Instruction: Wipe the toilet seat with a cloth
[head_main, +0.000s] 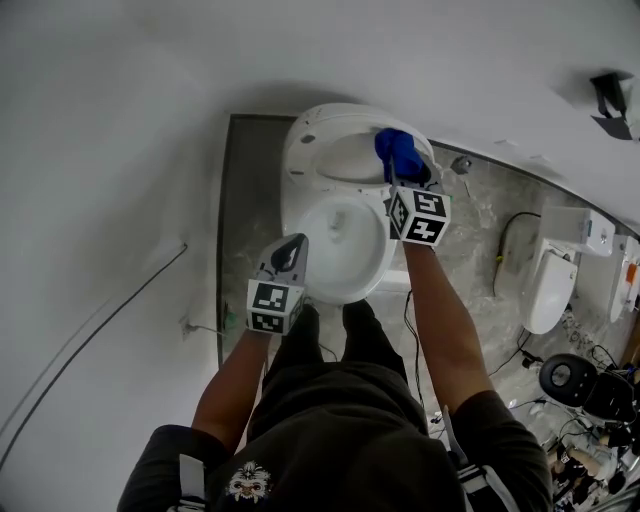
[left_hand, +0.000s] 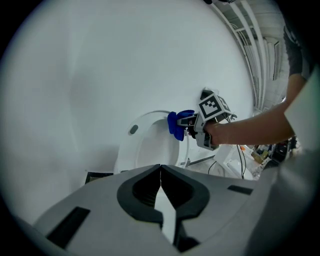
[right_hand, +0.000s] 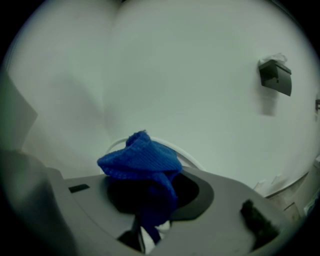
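A white toilet (head_main: 345, 265) stands against the wall with its seat and lid (head_main: 310, 150) raised. My right gripper (head_main: 400, 165) is shut on a bunched blue cloth (head_main: 397, 150) and holds it against the right side of the raised seat. The same cloth (right_hand: 142, 160) fills the right gripper view, with the white seat rim (right_hand: 187, 159) just behind it. From the left gripper view the cloth (left_hand: 176, 125) shows at the seat's (left_hand: 142, 145) edge. My left gripper (head_main: 290, 252) hovers over the bowl's left rim, shut and empty (left_hand: 161, 172).
A grey floor slab (head_main: 245, 230) lies under the toilet beside the white wall. To the right, another toilet (head_main: 548, 290), cables (head_main: 512, 235) and dark equipment (head_main: 580, 385) crowd the stone floor. A black holder (right_hand: 276, 76) hangs on the wall.
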